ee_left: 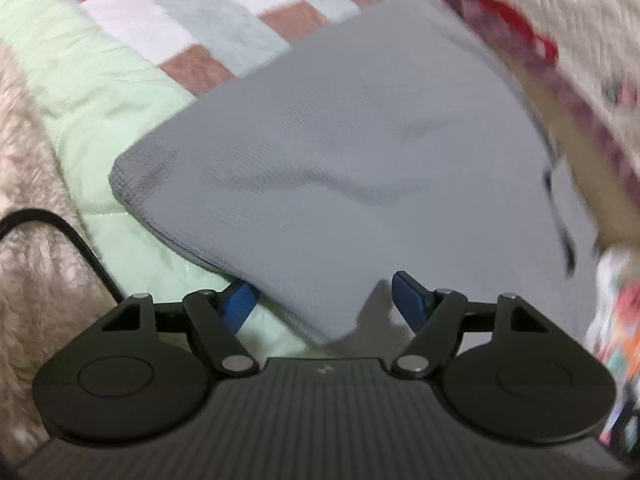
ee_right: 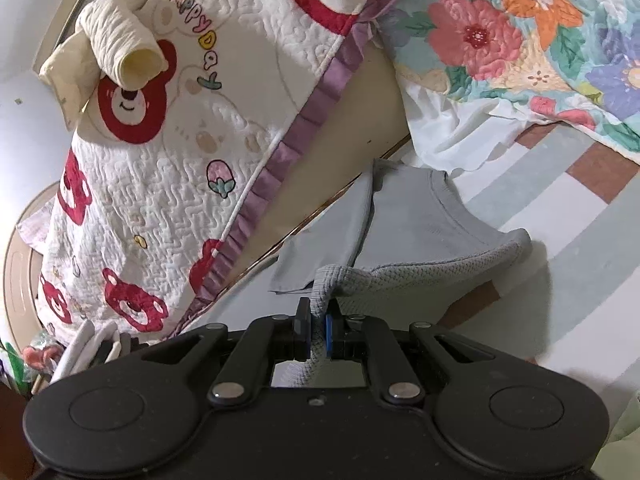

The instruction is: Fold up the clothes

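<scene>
A grey knit garment (ee_left: 340, 152) lies folded on the bed and fills the middle of the left wrist view. My left gripper (ee_left: 324, 300) is open at its near corner; the left blue finger (ee_left: 240, 300) sits partly under the cloth edge, the right one on top. In the right wrist view my right gripper (ee_right: 318, 322) is shut on a bunched edge of the same grey garment (ee_right: 412, 224), which is lifted off the bed and hangs away from the fingers.
A checked bedsheet (ee_left: 168, 32) and a pale green quilt (ee_left: 100, 112) lie beneath. A bear-print quilted cover (ee_right: 192, 152) hangs at left, a floral quilt (ee_right: 540, 40) at upper right. A black cable (ee_left: 80, 240) crosses a fluffy beige blanket (ee_left: 32, 240).
</scene>
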